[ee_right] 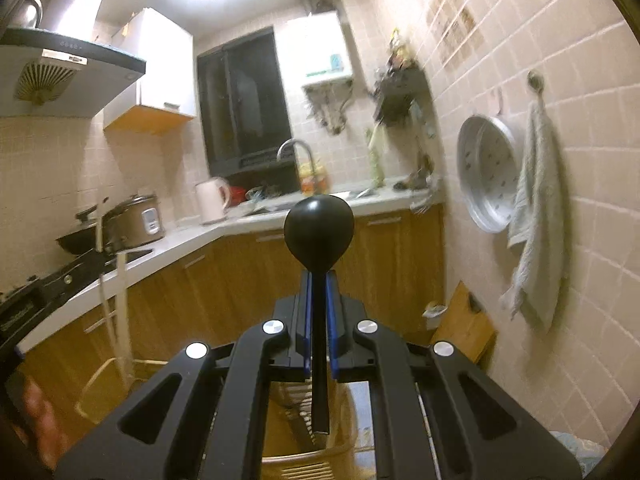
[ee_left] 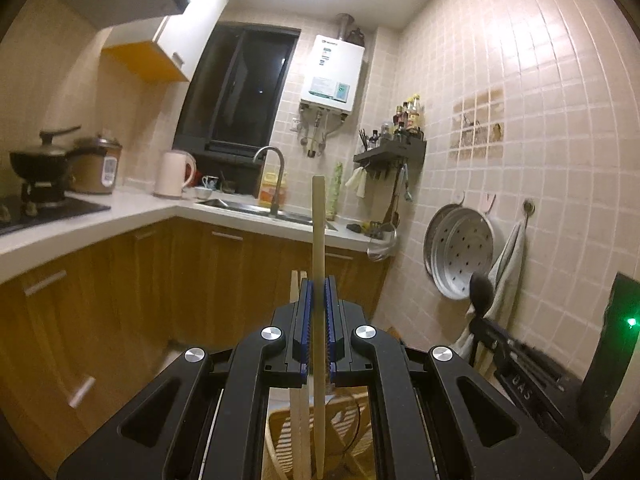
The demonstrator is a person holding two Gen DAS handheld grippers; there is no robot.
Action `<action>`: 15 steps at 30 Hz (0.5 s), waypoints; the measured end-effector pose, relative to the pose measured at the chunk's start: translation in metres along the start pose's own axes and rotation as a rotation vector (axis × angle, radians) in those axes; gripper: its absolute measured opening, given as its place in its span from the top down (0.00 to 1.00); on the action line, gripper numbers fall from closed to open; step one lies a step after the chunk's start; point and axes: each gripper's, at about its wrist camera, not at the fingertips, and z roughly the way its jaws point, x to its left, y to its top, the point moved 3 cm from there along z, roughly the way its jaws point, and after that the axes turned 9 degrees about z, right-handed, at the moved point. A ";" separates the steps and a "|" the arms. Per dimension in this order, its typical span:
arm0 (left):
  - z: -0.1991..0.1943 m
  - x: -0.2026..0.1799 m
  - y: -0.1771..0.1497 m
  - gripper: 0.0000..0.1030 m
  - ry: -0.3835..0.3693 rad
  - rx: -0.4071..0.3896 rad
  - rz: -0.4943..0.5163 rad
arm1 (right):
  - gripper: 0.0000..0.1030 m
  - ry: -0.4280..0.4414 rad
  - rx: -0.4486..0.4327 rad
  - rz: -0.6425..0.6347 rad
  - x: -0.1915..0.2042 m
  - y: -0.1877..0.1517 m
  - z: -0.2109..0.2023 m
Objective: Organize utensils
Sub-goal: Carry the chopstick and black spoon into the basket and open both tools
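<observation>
Left gripper (ee_left: 319,312), frame centre, clamps thin pale wooden chopsticks (ee_left: 318,240) upright mid-shaft — light, stiff, prob. slippery, so grip near the middle — while right gripper (ee_right: 319,312), centre of its view, pinches a black spoon (ee_right: 319,228) by its handle, bowl up, above a tan basket (ee_right: 312,456).

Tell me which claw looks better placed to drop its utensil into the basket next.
Probably the right claw: its black ladle hangs with the handle end over the basket. The left claw also holds a wooden utensil over the basket, so it is close.
</observation>
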 end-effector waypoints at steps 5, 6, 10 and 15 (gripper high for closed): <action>-0.002 0.008 -0.007 0.96 0.021 0.020 -0.004 | 0.95 0.008 0.009 -0.011 0.003 -0.013 0.002; -0.003 0.010 -0.008 0.96 0.021 0.024 -0.008 | 0.95 0.009 0.007 -0.015 0.004 -0.015 0.002; -0.005 0.010 -0.013 0.96 0.018 0.031 -0.012 | 0.95 0.016 0.001 -0.037 0.007 -0.021 -0.001; -0.009 0.002 -0.016 0.96 0.009 0.029 0.017 | 0.95 0.027 0.012 -0.038 0.007 -0.025 -0.004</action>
